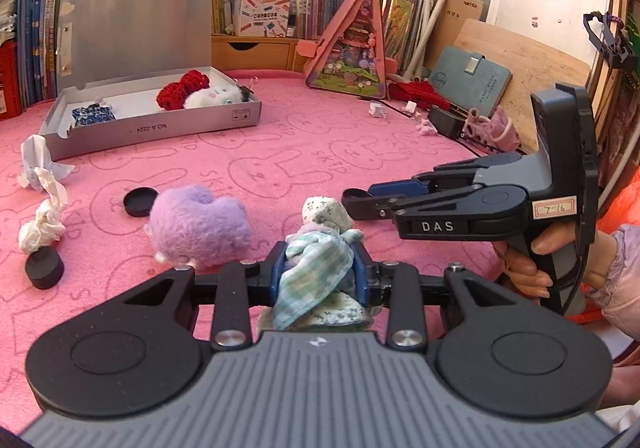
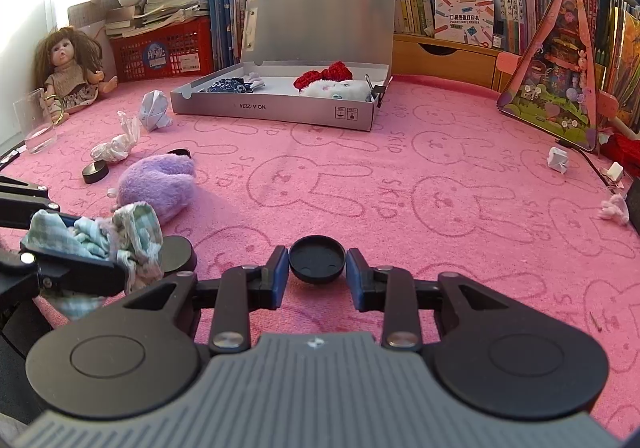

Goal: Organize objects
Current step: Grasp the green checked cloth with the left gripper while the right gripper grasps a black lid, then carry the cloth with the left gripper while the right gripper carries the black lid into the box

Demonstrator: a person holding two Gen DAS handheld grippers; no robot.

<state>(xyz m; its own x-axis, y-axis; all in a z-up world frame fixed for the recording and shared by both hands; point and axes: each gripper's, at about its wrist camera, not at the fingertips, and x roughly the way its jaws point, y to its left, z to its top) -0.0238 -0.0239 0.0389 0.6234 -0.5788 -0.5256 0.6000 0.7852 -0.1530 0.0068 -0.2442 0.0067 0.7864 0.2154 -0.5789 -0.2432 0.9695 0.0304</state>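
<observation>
My left gripper [image 1: 319, 266] is shut on a green checked cloth bundle [image 1: 316, 272], held just above the pink cloth; it also shows in the right wrist view [image 2: 120, 244]. My right gripper [image 2: 317, 268] is open, its fingers either side of a black round lid [image 2: 317, 259] without touching it. In the left wrist view the right gripper [image 1: 360, 199] sits right of the bundle. A purple plush [image 1: 196, 224] lies left of the bundle. An open grey box [image 1: 160, 123] at the back holds a red and white plush [image 1: 200, 91] and a blue cloth [image 1: 93, 115].
Crumpled papers [image 1: 42, 203], a black lid [image 1: 140, 201] and a black puck [image 1: 44, 268] lie at left. A doll [image 2: 68, 67] and a clear cup [image 2: 36, 119] sit far left. A pink triangular case [image 2: 556, 71], books and small items line the back and right.
</observation>
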